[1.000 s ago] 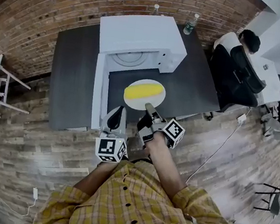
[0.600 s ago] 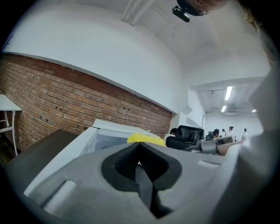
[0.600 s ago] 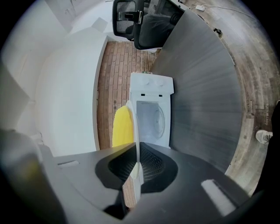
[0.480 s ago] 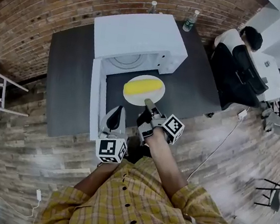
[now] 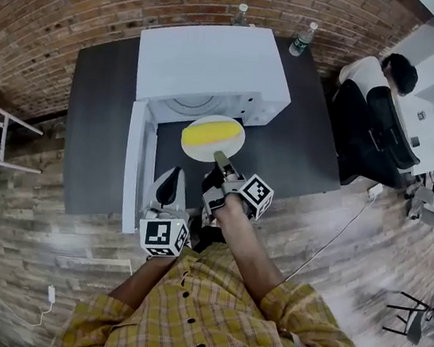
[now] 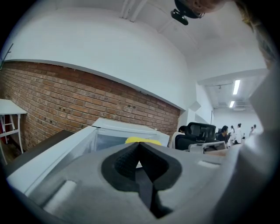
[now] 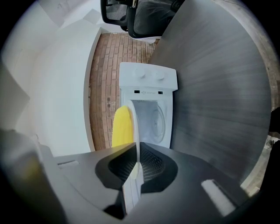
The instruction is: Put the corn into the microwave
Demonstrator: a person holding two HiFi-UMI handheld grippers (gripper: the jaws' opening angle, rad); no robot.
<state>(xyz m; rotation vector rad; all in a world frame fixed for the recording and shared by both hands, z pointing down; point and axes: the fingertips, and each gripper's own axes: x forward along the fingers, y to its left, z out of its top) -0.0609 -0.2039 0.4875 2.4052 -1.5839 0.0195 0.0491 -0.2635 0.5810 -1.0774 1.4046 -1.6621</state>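
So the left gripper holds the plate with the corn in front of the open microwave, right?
No, the right gripper holds the plate with the corn in front of the open microwave; the right gripper view shows its jaws on the rim.

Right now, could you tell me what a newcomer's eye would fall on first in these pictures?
The yellow corn on a white plate stands out, its rim clamped by the right gripper in front of the white microwave on the dark table, door open to the left. The left gripper is shut and empty beside that door.

Matt dark table (image 5: 94,135); smooth white microwave (image 5: 209,55), plate (image 5: 196,153); rough brick wall (image 5: 88,6); wood-plank floor (image 5: 47,241)
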